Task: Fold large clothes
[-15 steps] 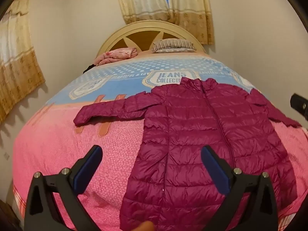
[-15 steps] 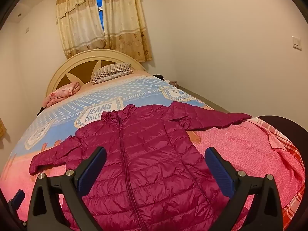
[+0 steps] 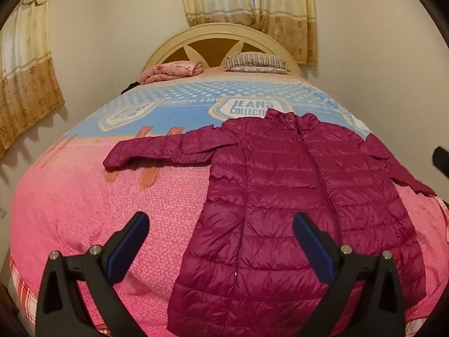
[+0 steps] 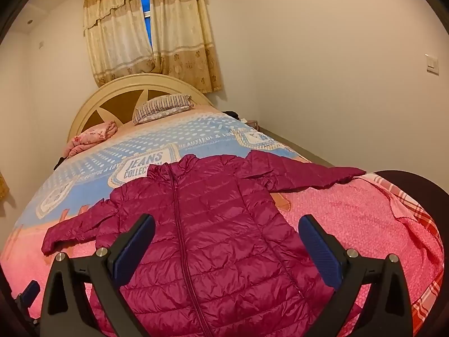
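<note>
A magenta quilted puffer jacket [image 3: 294, 196] lies flat, zipped, front up on the bed, collar toward the headboard and both sleeves spread out sideways. It also shows in the right wrist view [image 4: 213, 224]. My left gripper [image 3: 220, 224] is open and empty, held above the jacket's lower left side. My right gripper [image 4: 226, 227] is open and empty, held above the jacket's lower right half. Neither touches the cloth.
The bed has a pink and blue bedspread [image 3: 84, 196] and a cream headboard [image 3: 213, 36]. A striped pillow [image 3: 255, 61] and a folded pink blanket [image 3: 174, 70] lie at the head. Walls stand close on both sides. A dark round object [image 4: 415, 191] sits at the bed's right corner.
Both views have shifted only slightly. The jacket lies as before and both grippers stay open.
</note>
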### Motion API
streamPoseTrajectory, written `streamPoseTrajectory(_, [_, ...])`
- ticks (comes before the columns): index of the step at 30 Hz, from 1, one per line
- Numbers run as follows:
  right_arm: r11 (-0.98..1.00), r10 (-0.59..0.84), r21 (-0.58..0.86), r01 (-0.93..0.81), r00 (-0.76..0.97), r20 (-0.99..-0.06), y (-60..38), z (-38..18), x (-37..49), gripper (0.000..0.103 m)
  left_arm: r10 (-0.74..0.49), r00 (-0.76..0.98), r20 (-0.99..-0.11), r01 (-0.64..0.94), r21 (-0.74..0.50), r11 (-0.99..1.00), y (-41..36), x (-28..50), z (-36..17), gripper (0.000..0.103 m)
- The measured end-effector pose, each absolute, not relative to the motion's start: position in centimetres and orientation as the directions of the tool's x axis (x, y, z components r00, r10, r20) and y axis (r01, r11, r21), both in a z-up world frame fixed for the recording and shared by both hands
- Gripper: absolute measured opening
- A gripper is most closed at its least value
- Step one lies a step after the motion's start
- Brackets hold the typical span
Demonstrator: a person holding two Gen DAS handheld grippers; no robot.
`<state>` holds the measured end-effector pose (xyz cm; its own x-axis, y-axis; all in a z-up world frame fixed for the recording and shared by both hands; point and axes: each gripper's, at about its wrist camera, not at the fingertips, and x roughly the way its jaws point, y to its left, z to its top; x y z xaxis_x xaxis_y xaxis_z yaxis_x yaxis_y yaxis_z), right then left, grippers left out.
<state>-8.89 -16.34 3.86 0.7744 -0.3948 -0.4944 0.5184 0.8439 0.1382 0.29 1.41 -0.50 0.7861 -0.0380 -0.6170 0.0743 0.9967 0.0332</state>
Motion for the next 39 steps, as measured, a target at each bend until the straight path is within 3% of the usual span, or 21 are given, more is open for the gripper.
streamPoseTrajectory(39, [0.859,-0.366,0.116,0.499,0.757,-0.541,-16.2,2.7,-8.2,0.102,-0.055,0.788,-0.613,0.087,0.022,0.996,1.8,0.0,-0.3,0.103])
